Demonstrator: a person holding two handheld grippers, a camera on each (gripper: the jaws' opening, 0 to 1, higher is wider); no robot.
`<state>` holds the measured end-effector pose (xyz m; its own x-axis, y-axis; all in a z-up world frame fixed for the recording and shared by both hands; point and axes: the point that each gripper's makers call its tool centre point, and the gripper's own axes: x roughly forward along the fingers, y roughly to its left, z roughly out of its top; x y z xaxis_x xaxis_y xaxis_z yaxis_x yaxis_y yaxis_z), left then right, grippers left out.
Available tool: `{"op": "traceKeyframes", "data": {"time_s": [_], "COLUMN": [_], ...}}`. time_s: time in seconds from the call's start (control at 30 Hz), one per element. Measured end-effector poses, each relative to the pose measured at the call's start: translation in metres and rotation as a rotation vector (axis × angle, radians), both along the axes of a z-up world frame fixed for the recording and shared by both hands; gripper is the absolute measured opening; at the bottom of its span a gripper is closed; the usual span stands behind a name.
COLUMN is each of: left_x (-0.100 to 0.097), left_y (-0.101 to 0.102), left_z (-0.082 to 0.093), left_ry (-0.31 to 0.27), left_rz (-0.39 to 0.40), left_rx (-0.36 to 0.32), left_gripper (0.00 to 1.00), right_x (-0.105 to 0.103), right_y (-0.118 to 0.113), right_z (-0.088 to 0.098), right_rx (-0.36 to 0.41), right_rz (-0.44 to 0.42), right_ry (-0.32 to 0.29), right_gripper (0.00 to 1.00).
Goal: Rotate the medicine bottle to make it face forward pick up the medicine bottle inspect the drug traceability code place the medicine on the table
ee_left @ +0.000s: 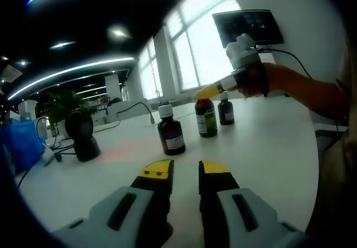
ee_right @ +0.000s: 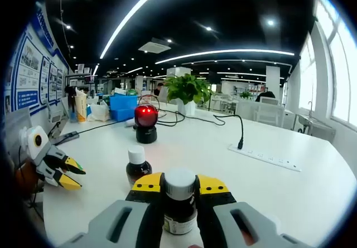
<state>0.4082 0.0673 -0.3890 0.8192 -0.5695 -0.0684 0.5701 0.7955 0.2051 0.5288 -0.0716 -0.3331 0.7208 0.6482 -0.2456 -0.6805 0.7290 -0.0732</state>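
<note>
My right gripper (ee_right: pixel 179 188) clamps a medicine bottle (ee_right: pixel 179 203) over the white bench (ee_right: pixel 290 192); my left gripper (ee_left: pixel 186 173) hovers slightly parted, empty.

White worktop (ee_right: pixel 290 192) ahead of me, black scanner with red light (ee_right: pixel 146 123) on it, potted green plant (ee_right: pixel 187 89) behind, white power strip (ee_right: pixel 266 158) with black cable, blue boxes (ee_right: pixel 122 106) at rear, wall posters (ee_right: pixel 33 75), wall monitor (ee_left: pixel 248 26), bright windows (ee_left: pixel 192 53).
</note>
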Motion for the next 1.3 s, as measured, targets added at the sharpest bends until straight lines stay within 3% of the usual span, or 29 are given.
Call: {"op": "traceKeyframes", "data": {"time_s": [0.4,0.73,1.3], "left_x": [0.0,0.0,0.0], "left_y": [0.0,0.001,0.001], "left_z": [0.001,0.0,0.001], "left_ry": [-0.001,-0.005,-0.006], "left_rz": [0.0,0.002,0.0], "left_rx": [-0.001,0.001,-0.001], "left_gripper": [0.1,0.1,0.1], "right_x": [0.0,0.004,0.02], "right_y": [0.0,0.001,0.011], "right_z": [0.001,0.01,0.042], "right_rx": [-0.004,0.036,0.023], "right_rz": [-0.002,-0.033,-0.033], "right_ry": [0.005,0.024,-0.022], "right_gripper": [0.17,0.17,0.17]}}
